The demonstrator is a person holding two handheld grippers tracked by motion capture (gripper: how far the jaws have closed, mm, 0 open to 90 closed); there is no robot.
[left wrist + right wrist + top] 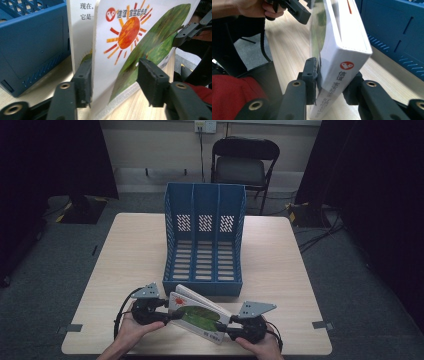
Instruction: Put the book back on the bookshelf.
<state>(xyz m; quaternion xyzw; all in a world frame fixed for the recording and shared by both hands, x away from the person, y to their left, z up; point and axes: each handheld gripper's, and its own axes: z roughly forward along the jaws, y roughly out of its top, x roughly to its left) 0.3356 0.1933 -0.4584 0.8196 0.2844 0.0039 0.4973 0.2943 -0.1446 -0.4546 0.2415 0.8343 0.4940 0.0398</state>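
Observation:
A thick white board book (197, 315), with a red sun and a green leaf on its cover, is held on edge above the table's front edge. In the left gripper view my left gripper (115, 75) straddles the book's slightly lifted front cover (130, 32): one jaw lies against its back, the other stands off its printed face. My left gripper (169, 314) is at the book's left end. My right gripper (334, 72) is shut across the full thickness of the book (344, 40) near its spine. My right gripper (226, 325) is at the right end.
A blue three-slot file organizer (170, 235) stands open-topped mid-table, just behind the book, its wall close by (32, 45) (397, 32). The wooden table (135, 255) has bare space on both sides. A black folding chair (240, 167) stands beyond.

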